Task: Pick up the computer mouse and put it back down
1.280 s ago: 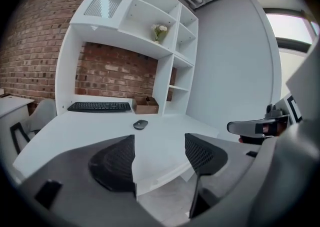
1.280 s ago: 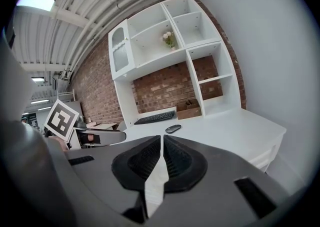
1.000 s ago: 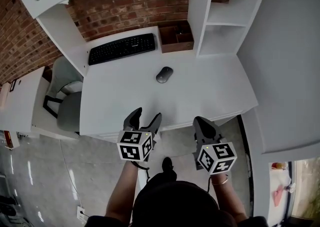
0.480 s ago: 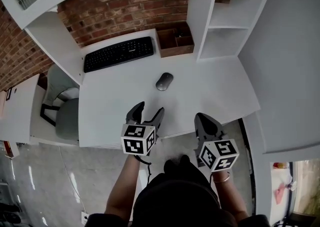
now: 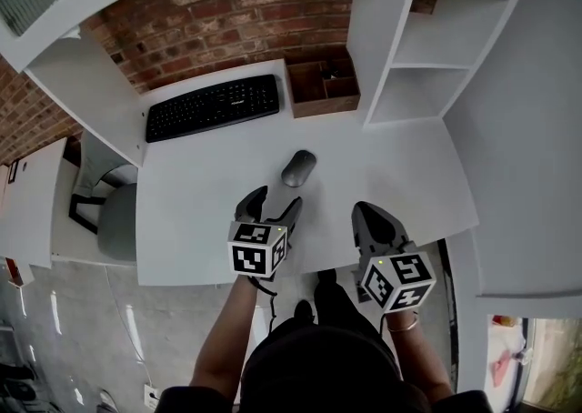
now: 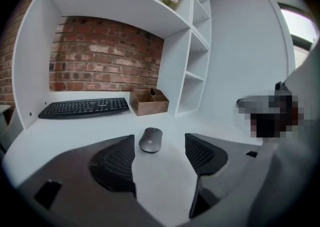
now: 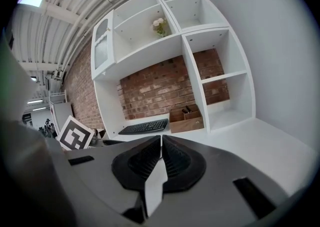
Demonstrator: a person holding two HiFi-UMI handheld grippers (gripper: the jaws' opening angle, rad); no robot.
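Observation:
A dark grey computer mouse [image 5: 298,167] lies on the white desk [image 5: 382,166], a little ahead of my left gripper [image 5: 275,203]. That gripper is open and empty; in the left gripper view the mouse [image 6: 151,139] sits just beyond the gap between its jaws [image 6: 159,153]. My right gripper [image 5: 367,217] hovers over the desk's front edge, to the right of the mouse, with its jaws shut on nothing [image 7: 161,146].
A black keyboard [image 5: 213,105] lies at the back left of the desk and a brown wooden organiser [image 5: 323,87] stands at the back centre. White shelf units [image 5: 427,56] rise on the right, with a brick wall behind. A grey chair [image 5: 114,220] stands left of the desk.
Both grippers have moved forward over the desk's front edge, and the left one has come closer to the mouse. The mouse has not moved.

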